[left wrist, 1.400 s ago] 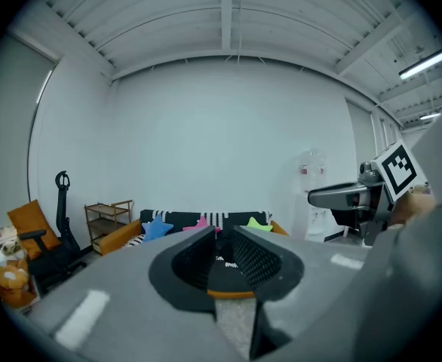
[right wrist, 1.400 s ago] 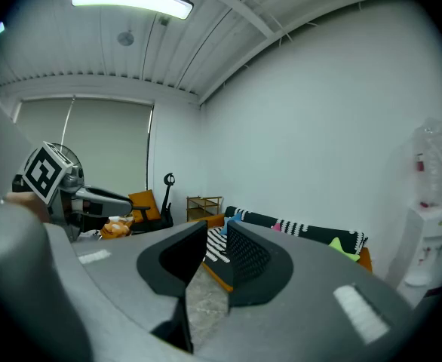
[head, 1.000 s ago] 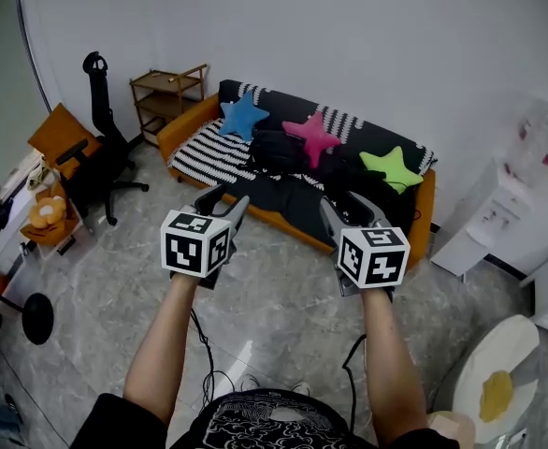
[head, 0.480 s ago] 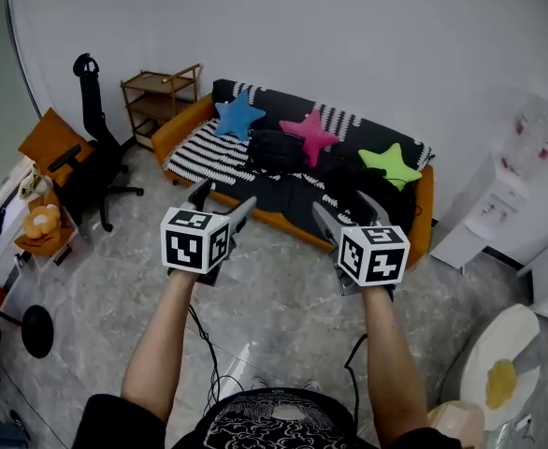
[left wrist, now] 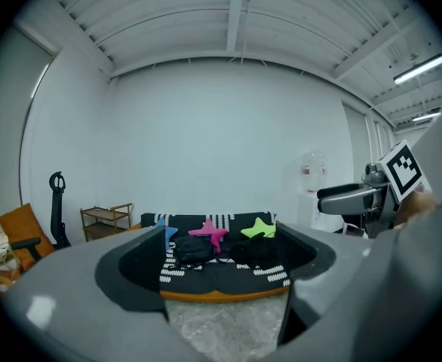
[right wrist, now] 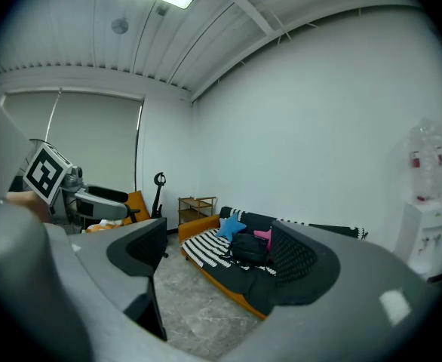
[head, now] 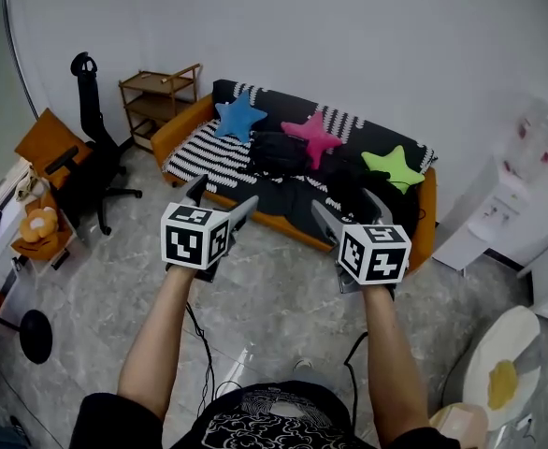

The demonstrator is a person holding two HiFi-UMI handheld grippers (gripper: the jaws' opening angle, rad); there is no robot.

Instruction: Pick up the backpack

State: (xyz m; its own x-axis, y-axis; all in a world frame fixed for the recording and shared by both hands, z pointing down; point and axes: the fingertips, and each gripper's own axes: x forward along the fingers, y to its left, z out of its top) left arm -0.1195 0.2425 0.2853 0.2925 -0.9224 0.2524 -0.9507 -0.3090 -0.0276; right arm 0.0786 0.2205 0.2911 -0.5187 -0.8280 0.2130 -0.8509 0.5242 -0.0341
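A black backpack (head: 276, 151) lies on the orange sofa (head: 182, 124), between a blue star cushion (head: 238, 118) and a pink one (head: 311, 135). It also shows in the left gripper view as the backpack (left wrist: 193, 249) and in the right gripper view as the backpack (right wrist: 247, 249). My left gripper (head: 223, 195) and right gripper (head: 346, 202) are held side by side in the air, well short of the sofa. Both are open and hold nothing. A second dark bundle (head: 351, 172) lies by the green star cushion (head: 391, 166).
A black office chair (head: 92, 157) and an orange chair (head: 54, 134) stand at the left, a wooden shelf (head: 162, 92) beside the sofa's left arm. At the right stand a white water dispenser (head: 503, 204) and a round white table (head: 498, 372). A cable (head: 204, 363) trails on the marble floor.
The head view has shifted slightly and the person's feet have moved. Both grippers stay open at nearly the same spot, pointing toward the sofa.
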